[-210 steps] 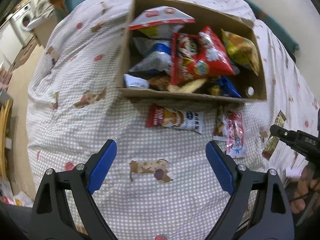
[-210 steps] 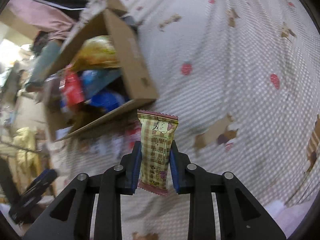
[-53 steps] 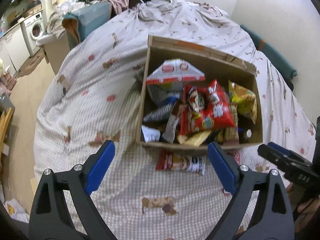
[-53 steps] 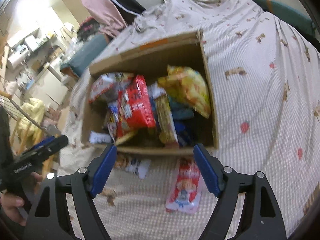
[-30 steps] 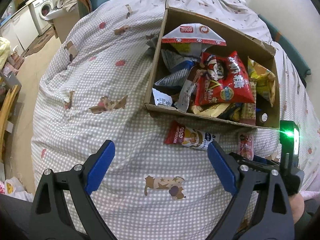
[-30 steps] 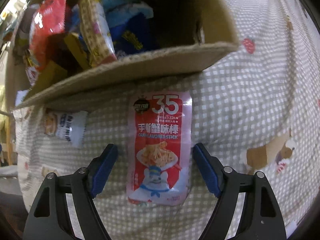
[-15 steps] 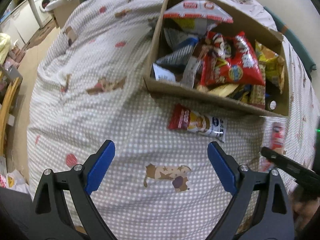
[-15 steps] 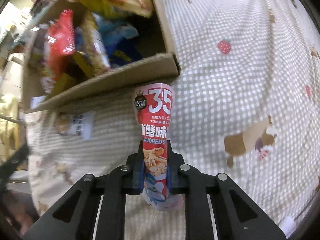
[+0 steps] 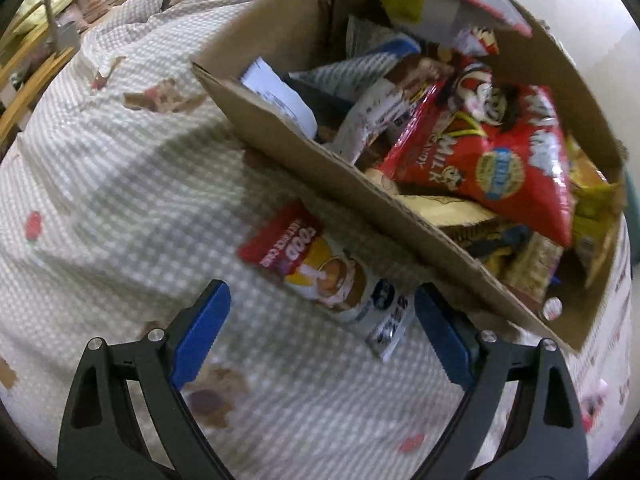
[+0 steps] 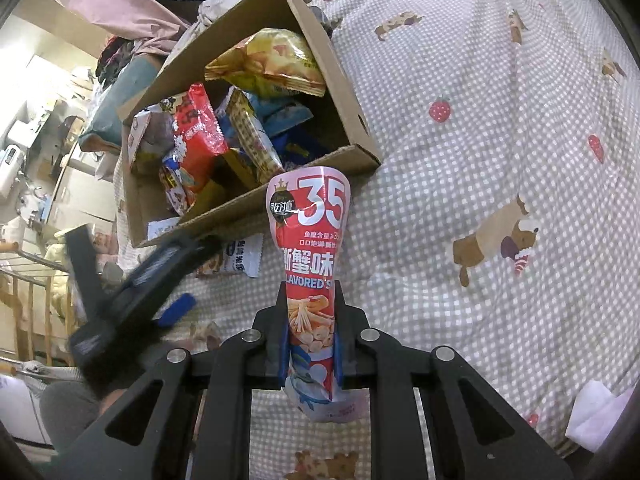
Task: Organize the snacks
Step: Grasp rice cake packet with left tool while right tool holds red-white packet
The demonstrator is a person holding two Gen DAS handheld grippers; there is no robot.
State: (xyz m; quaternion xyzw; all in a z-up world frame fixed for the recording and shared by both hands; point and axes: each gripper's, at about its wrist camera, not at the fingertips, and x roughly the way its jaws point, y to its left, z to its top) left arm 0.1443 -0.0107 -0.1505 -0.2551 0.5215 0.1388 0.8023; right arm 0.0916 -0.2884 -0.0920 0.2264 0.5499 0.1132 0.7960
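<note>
A cardboard box [image 9: 304, 148] [image 10: 344, 80] full of snack bags stands on the checked bedspread. My right gripper [image 10: 310, 344] is shut on a pink and red crab stick packet [image 10: 310, 248], held upright above the bed near the box's front corner. A red and white rice cracker packet [image 9: 324, 276] [image 10: 236, 258] lies flat on the bedspread in front of the box. My left gripper [image 9: 320, 320] hangs just above it, open, with its blue pads on either side of the packet's lower end. In the right wrist view the left gripper [image 10: 136, 292] shows blurred at the left.
Inside the box lie a red milk candy bag [image 9: 492, 160], a yellow chip bag [image 10: 268, 64] and several other packets. A white tissue [image 10: 596, 416] lies at the bed's lower right. A wooden rack [image 10: 24, 292] and room clutter stand beyond the bed's left edge.
My right gripper closed on the crab stick packet and lifted it off the bedspread. My left gripper came down and rolled toward the rice cracker packet, which now sits between its pads.
</note>
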